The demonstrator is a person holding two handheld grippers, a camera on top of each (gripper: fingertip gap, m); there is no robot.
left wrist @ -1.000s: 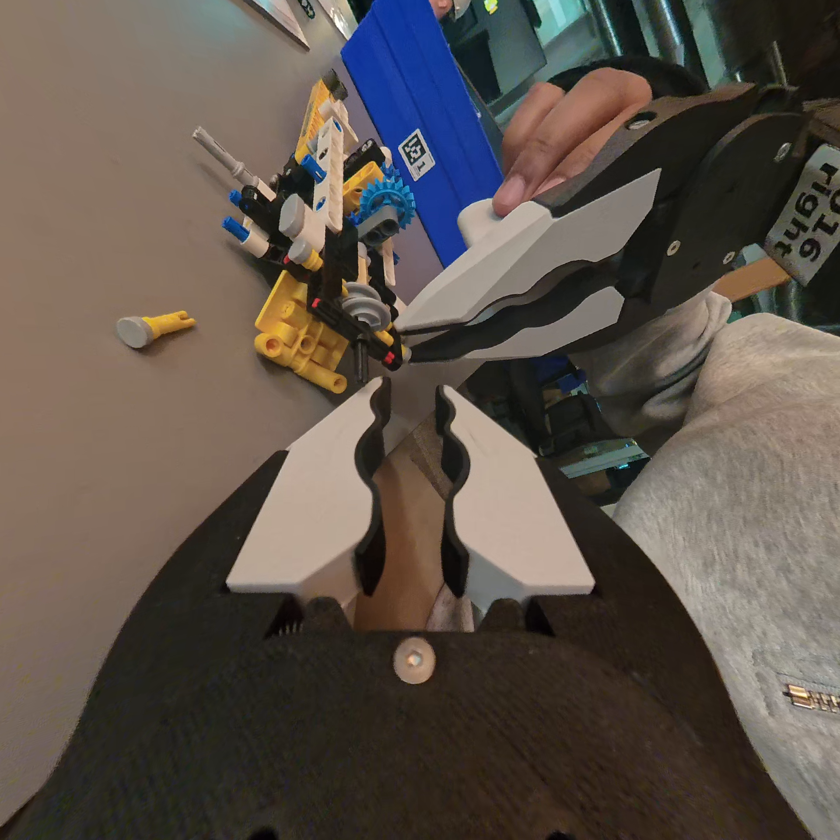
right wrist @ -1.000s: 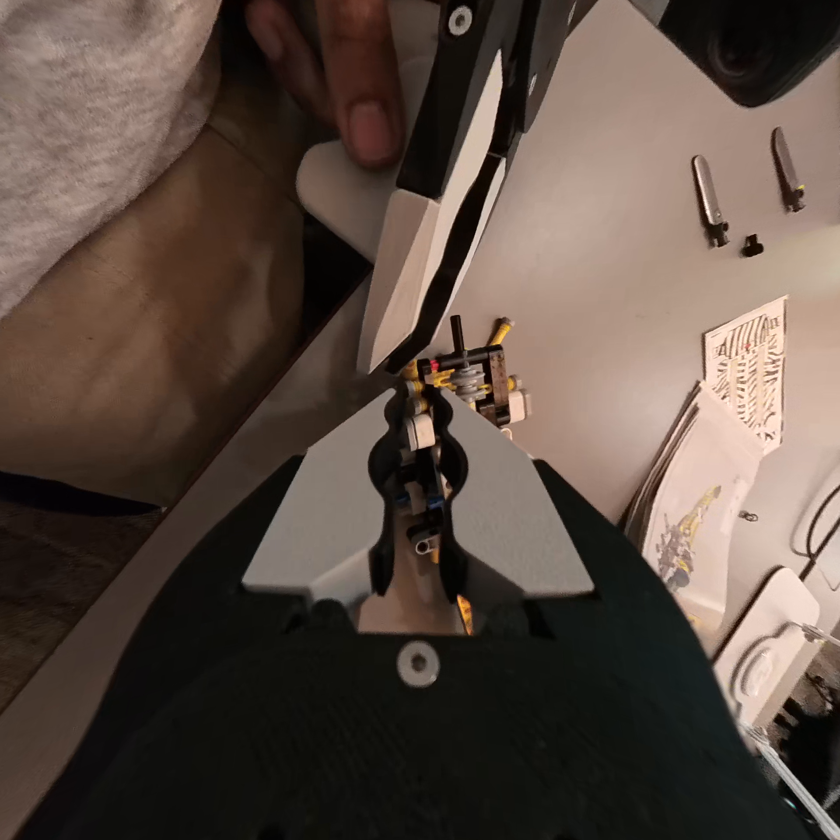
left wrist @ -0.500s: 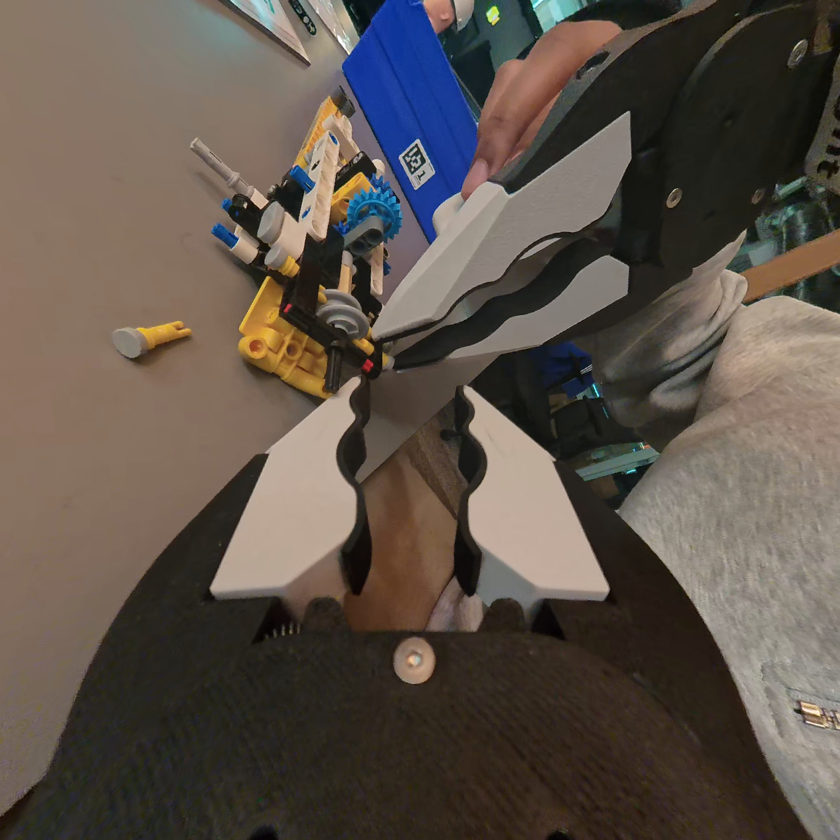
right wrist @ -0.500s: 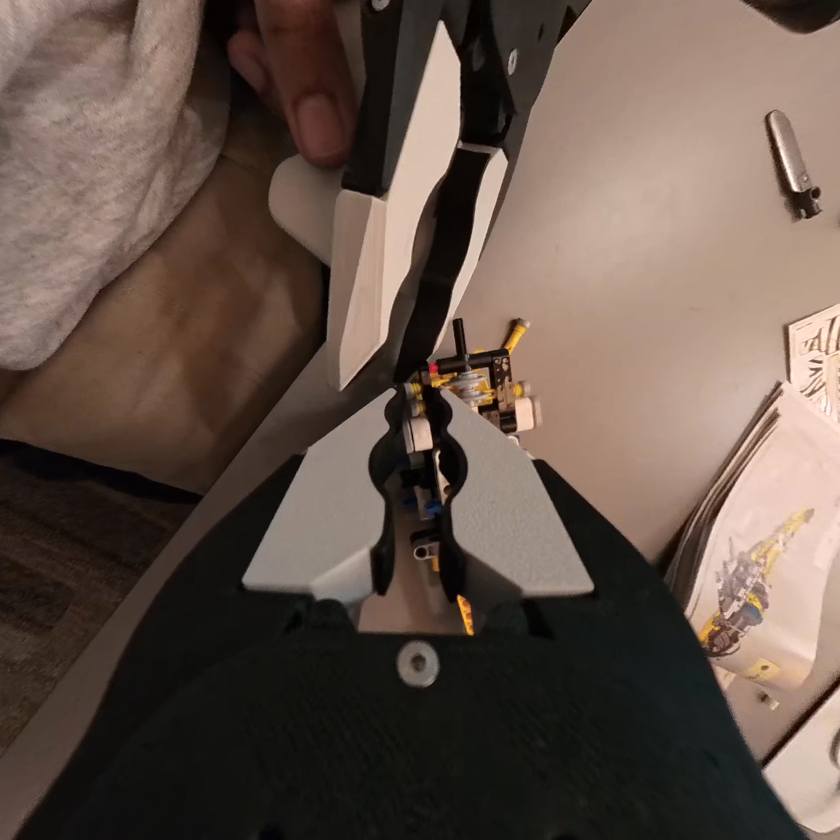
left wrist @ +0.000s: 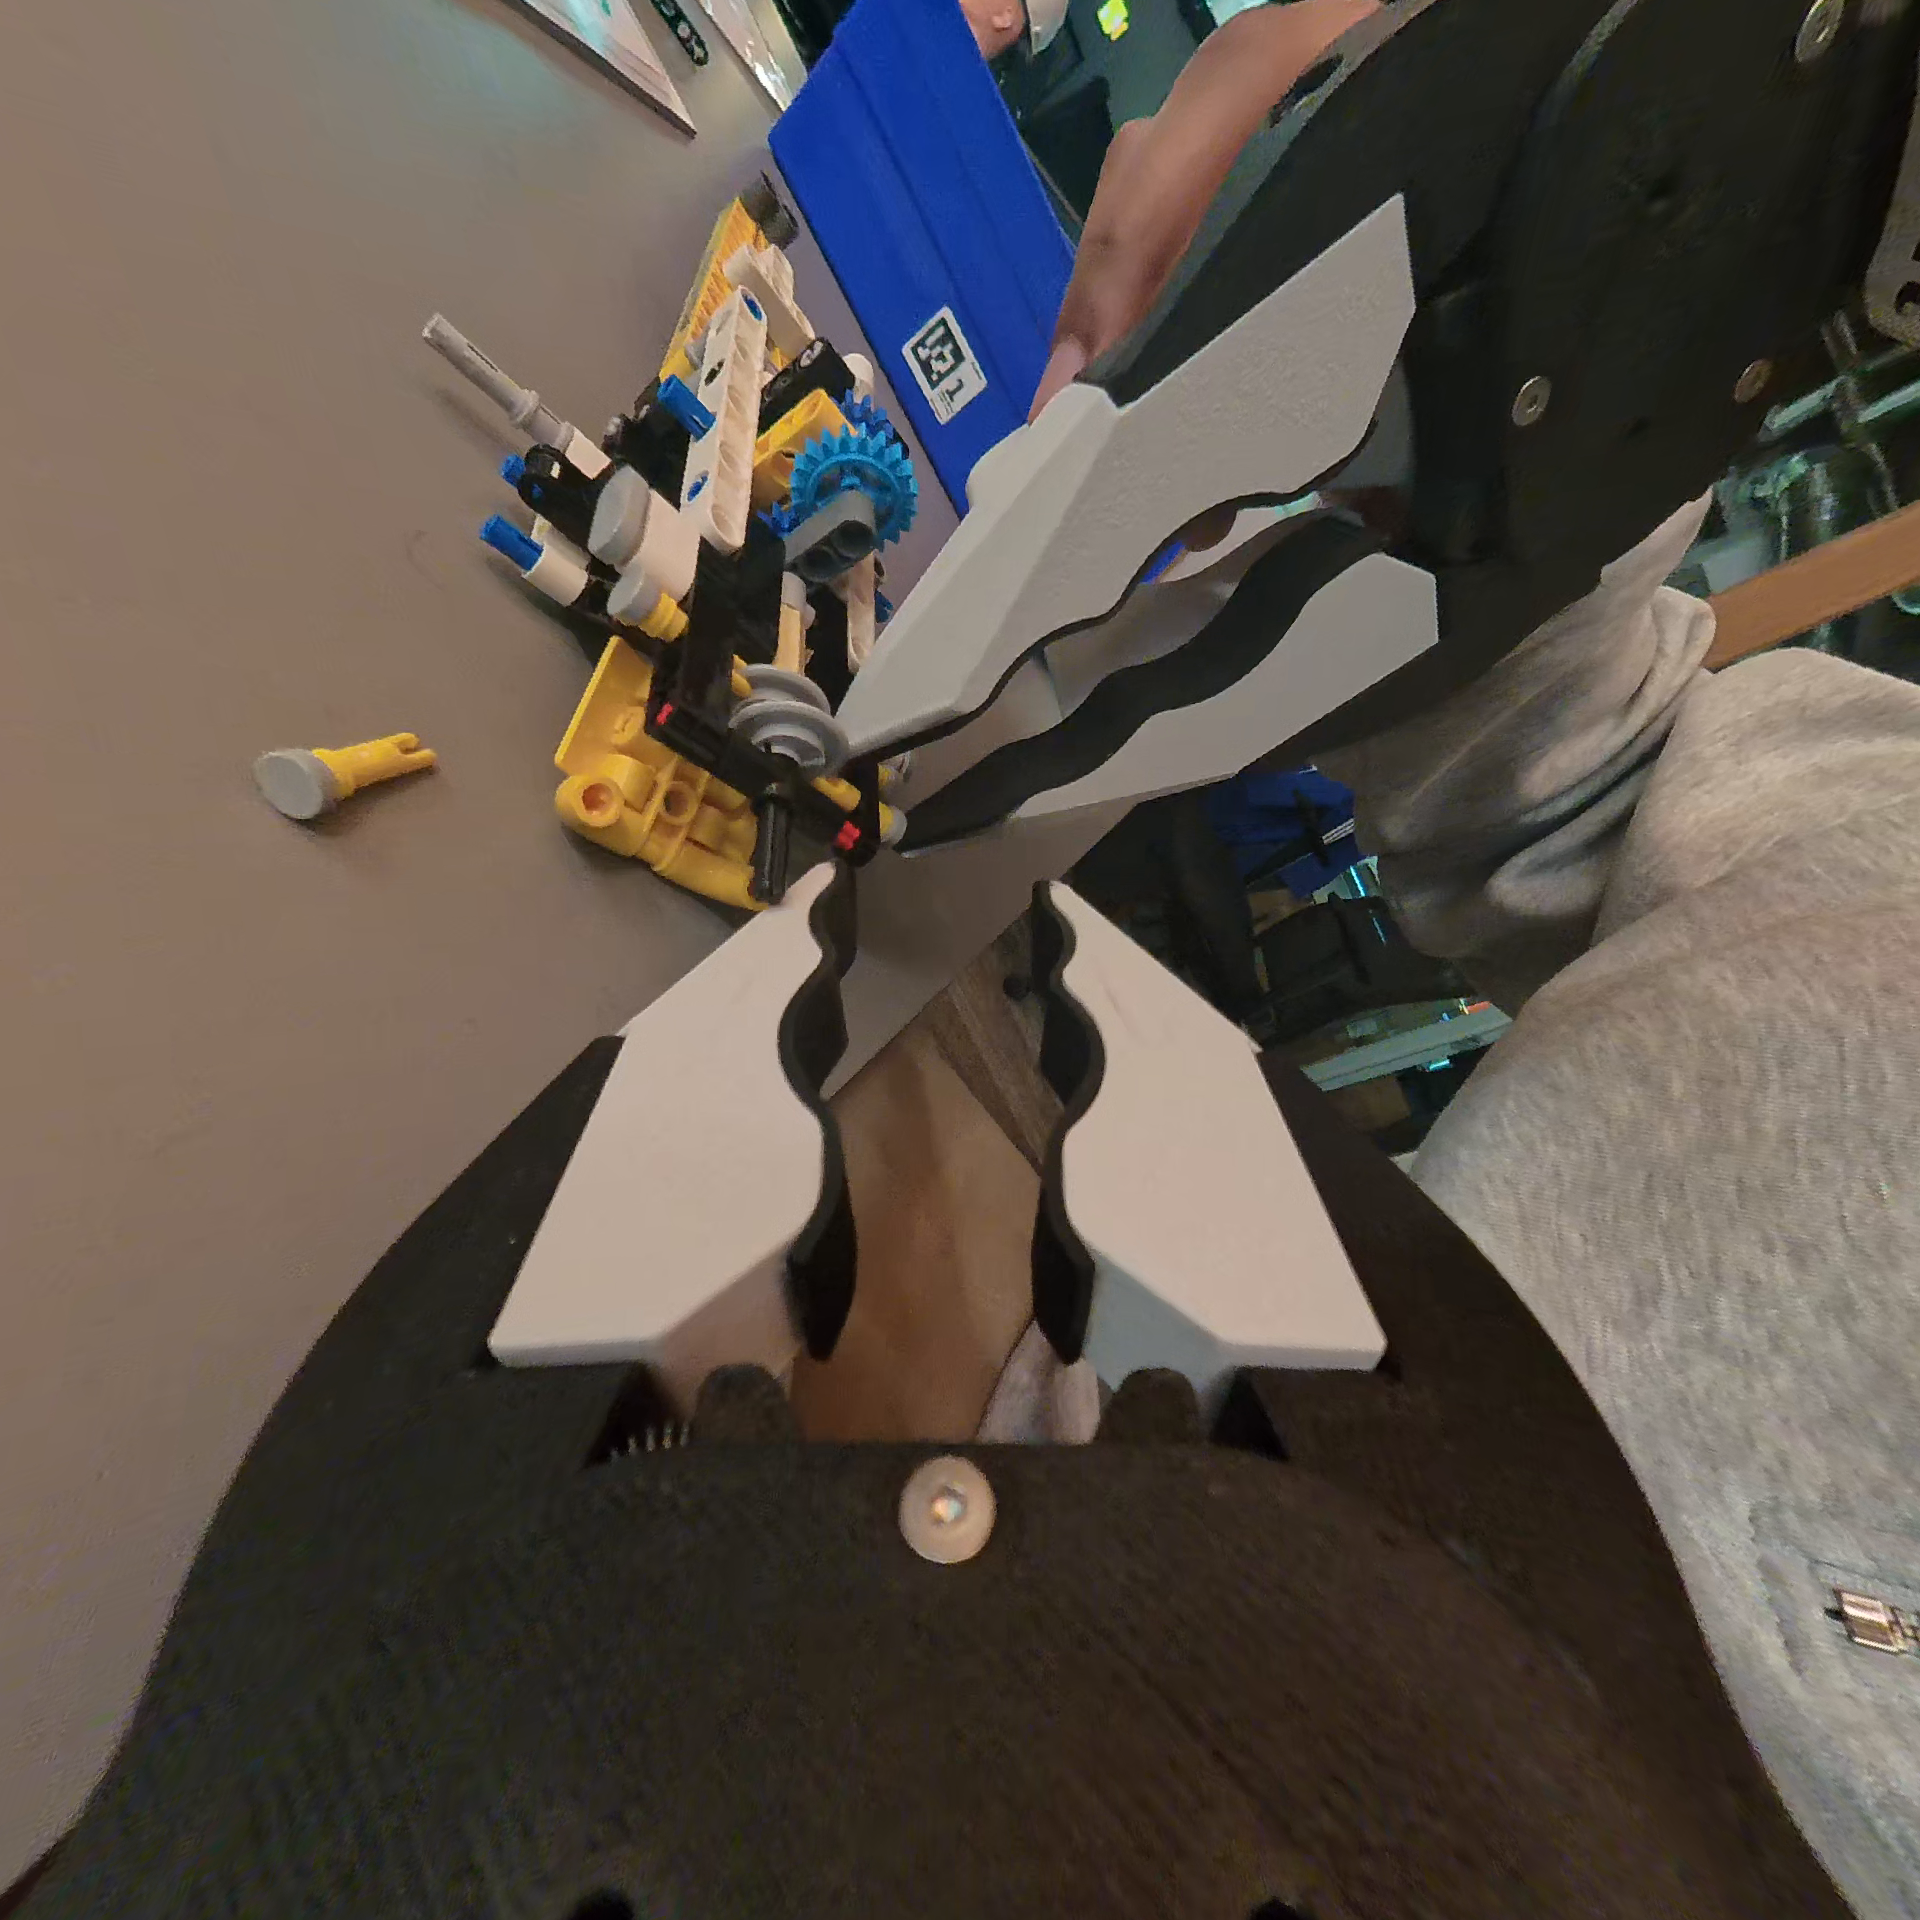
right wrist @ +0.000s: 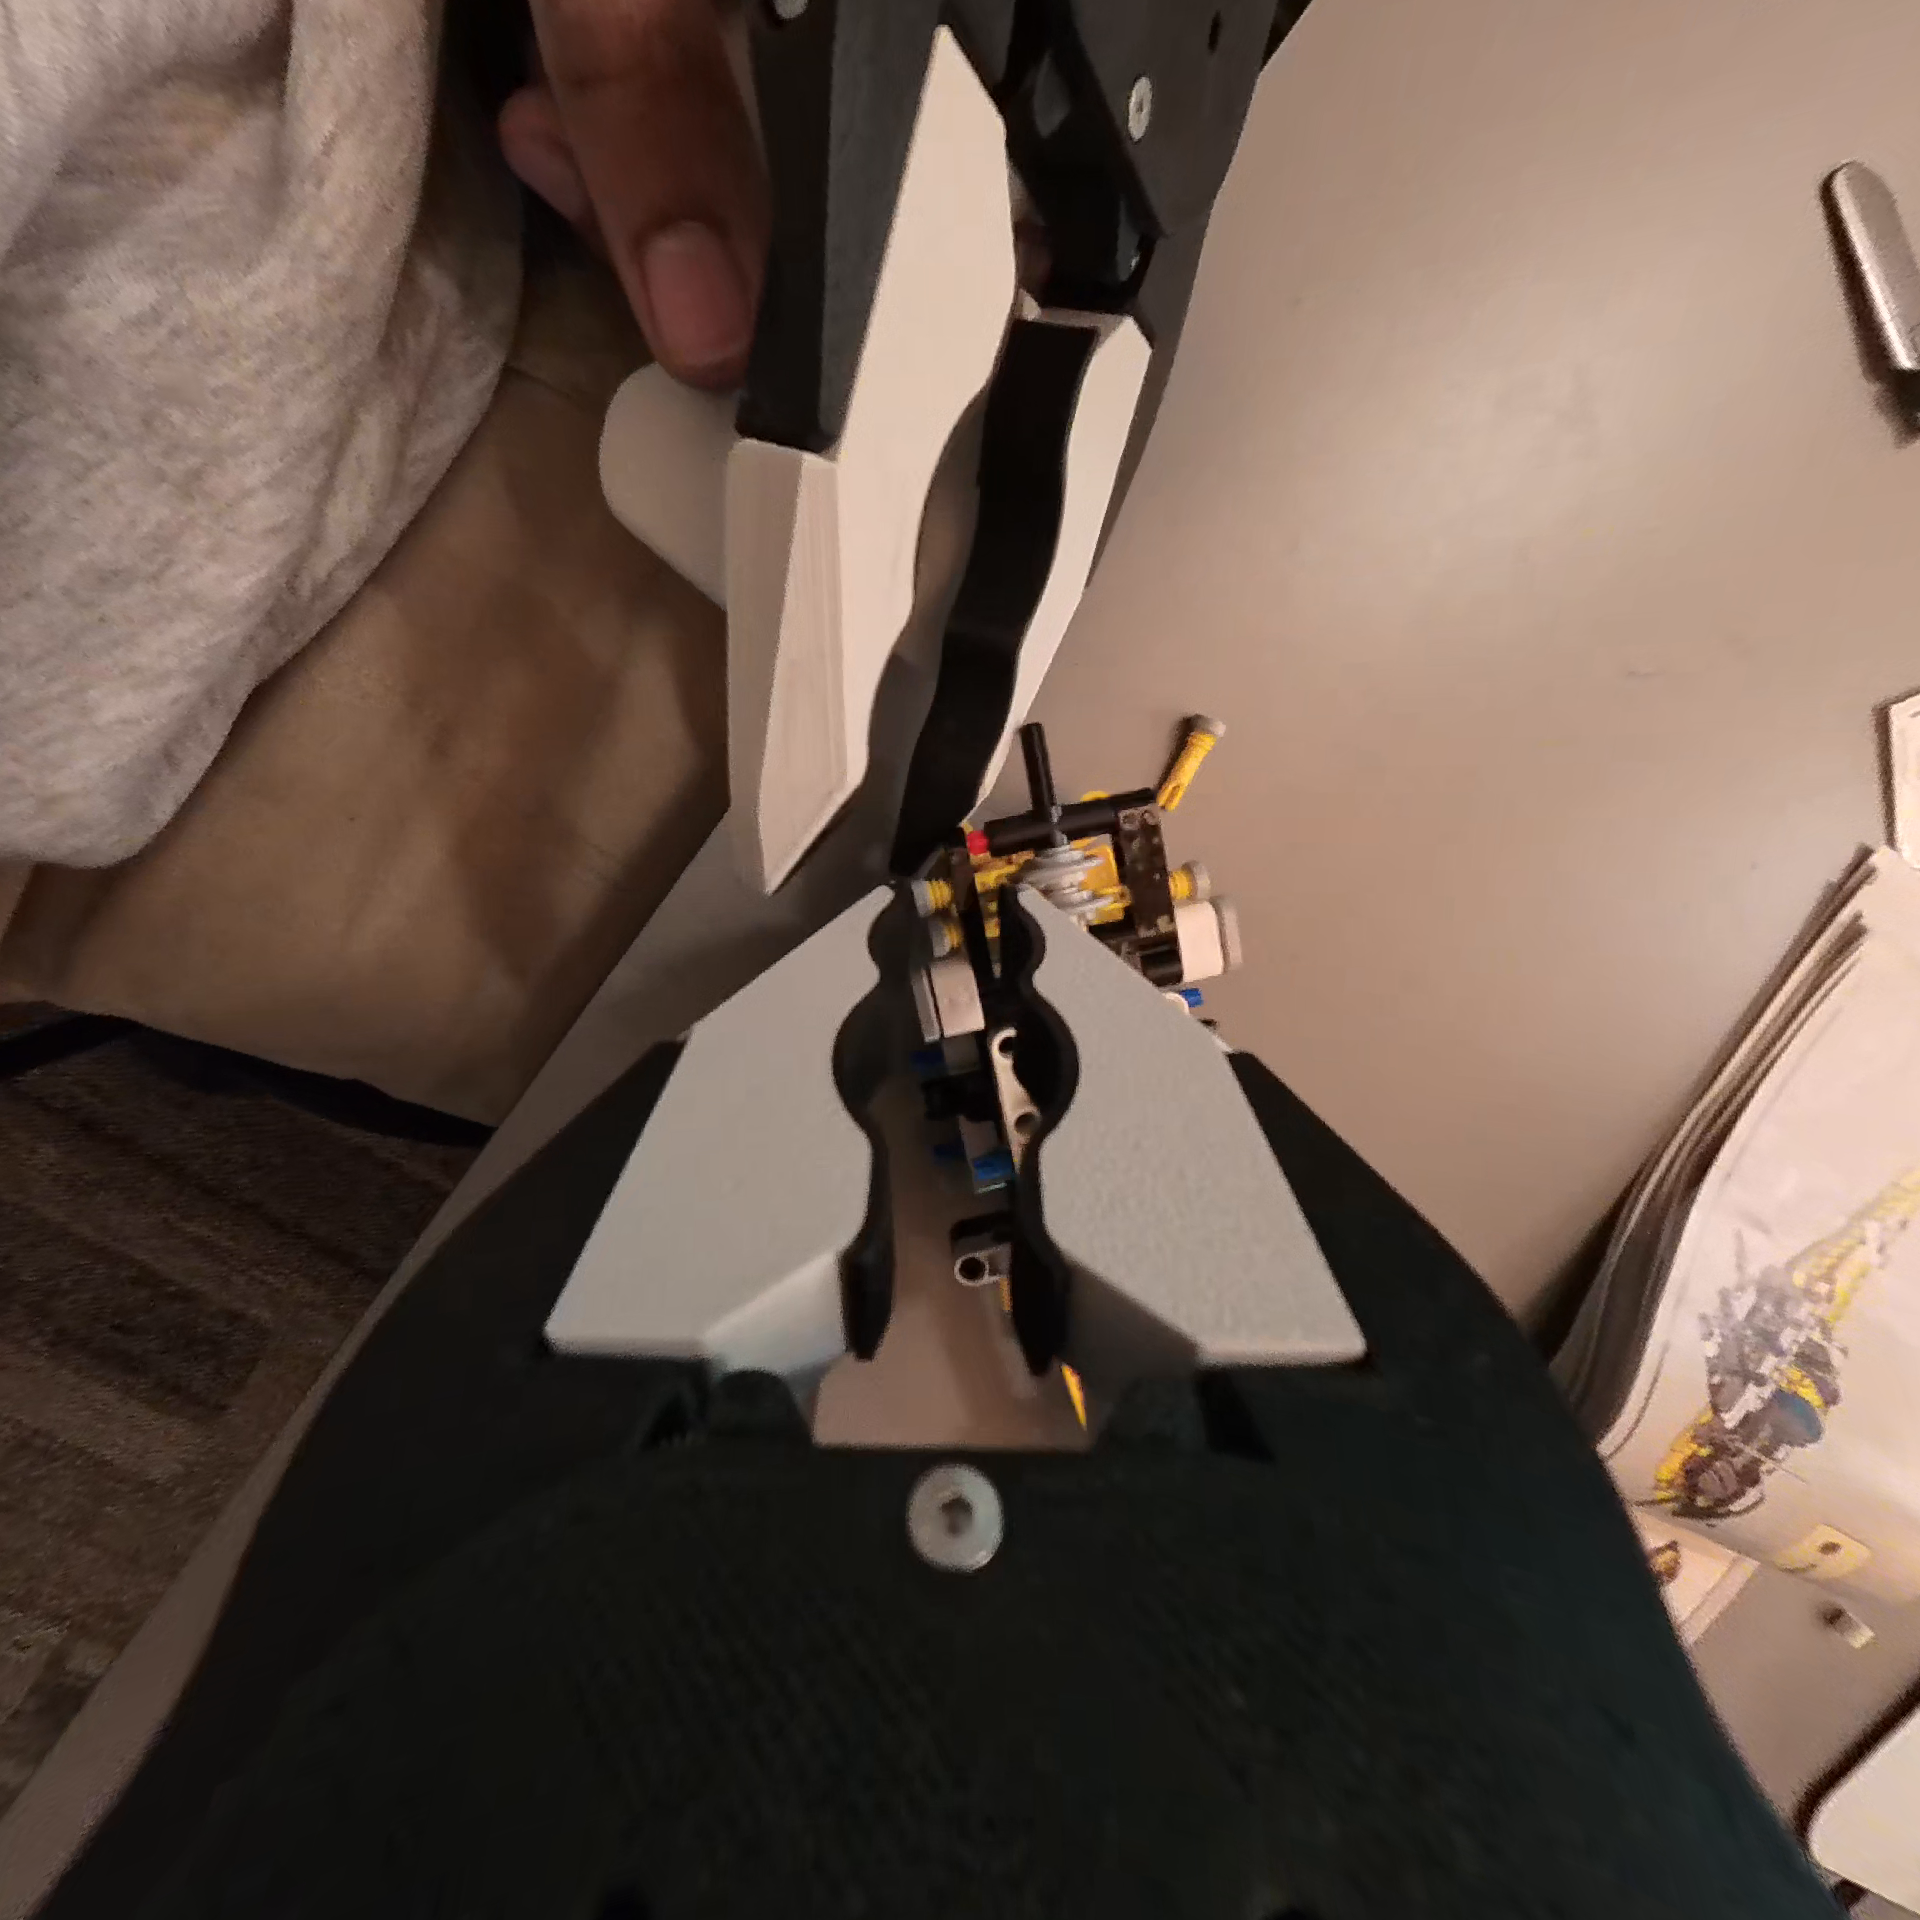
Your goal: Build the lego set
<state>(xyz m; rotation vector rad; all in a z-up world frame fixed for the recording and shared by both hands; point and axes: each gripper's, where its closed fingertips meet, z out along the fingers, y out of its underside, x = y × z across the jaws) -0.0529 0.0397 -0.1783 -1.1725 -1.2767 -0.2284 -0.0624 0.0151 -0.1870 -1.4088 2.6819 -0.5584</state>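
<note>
The partly built lego model (left wrist: 717,623), yellow, black and white with a blue gear, lies on the grey table (left wrist: 260,1039) near its edge. My right gripper (right wrist: 954,896) is shut on the model's black end (right wrist: 1101,883); it also shows in the left wrist view (left wrist: 878,821), coming in from the upper right. My left gripper (left wrist: 935,888) is open and empty, with its left fingertip right by the model's black end with the red pins. In the right wrist view the left gripper (right wrist: 847,873) comes down from above onto the same end.
A loose yellow pin with a grey head (left wrist: 332,774) lies left of the model, and a grey axle (left wrist: 488,379) sticks out behind it. A blue box (left wrist: 914,239) stands behind. An instruction booklet (right wrist: 1766,1299) and a grey metal part (right wrist: 1870,270) lie to the right. The table edge and a person's lap are close by.
My left gripper has opened wider and moved in closer to the model's black end. The right gripper has kept its hold on the model.
</note>
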